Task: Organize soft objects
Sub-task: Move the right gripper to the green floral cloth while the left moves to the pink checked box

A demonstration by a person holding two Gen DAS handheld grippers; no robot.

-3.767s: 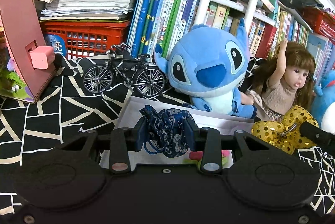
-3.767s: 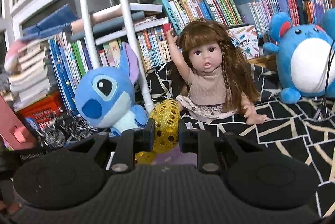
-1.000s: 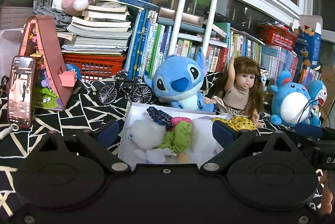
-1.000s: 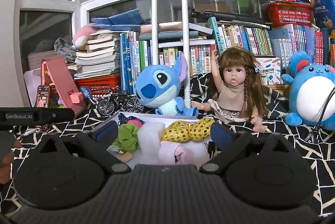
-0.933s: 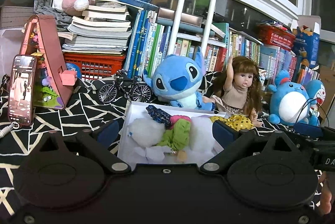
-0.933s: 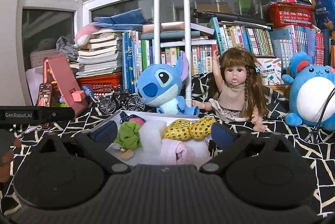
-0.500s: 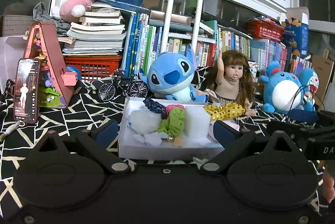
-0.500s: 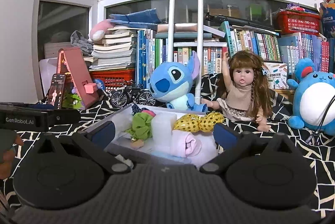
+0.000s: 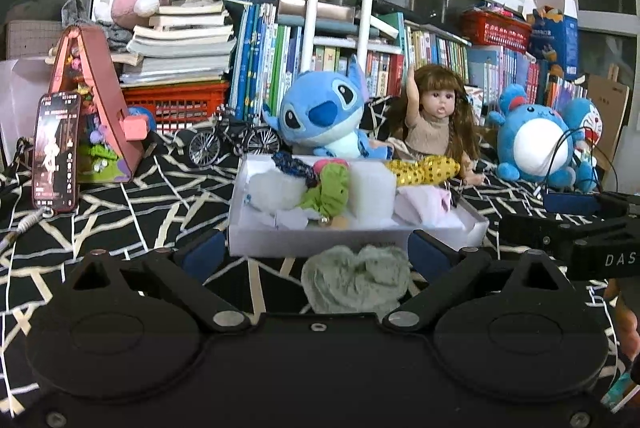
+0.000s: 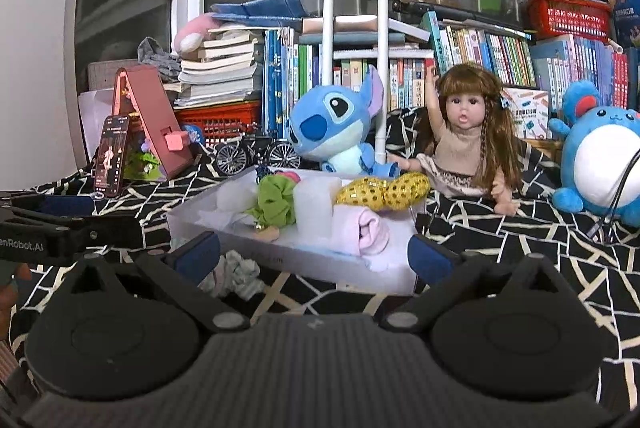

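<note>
A white box (image 9: pixel 304 239) (image 10: pixel 304 260) on the patterned cloth holds soft items: a white pompom (image 9: pixel 270 185), a dark blue pouch (image 9: pixel 294 165), a green scrunchie (image 9: pixel 330 187) (image 10: pixel 274 201), a white foam block (image 9: pixel 372 193) (image 10: pixel 316 205), a gold sequin bow (image 9: pixel 424 169) (image 10: pixel 380 191) and a pink cloth (image 10: pixel 362 230). A pale green cloth (image 9: pixel 356 278) (image 10: pixel 236 274) lies on the table in front of the box. My left gripper (image 9: pixel 314 254) is open, the pale green cloth lying between its fingers. My right gripper (image 10: pixel 314 252) is open before the box, holding nothing.
Behind the box sit a blue plush (image 9: pixel 320 111), a doll (image 9: pixel 436 119), a round blue plush (image 9: pixel 532 143) and a toy bicycle (image 9: pixel 232 141). A phone (image 9: pixel 54 151) leans on a pink stand (image 9: pixel 100 99) at left. Books and red baskets line the back.
Both grippers have drawn back from the box and opened, leaving the blue pouch and gold bow in it. The pale green cloth has come into view in front of the box.
</note>
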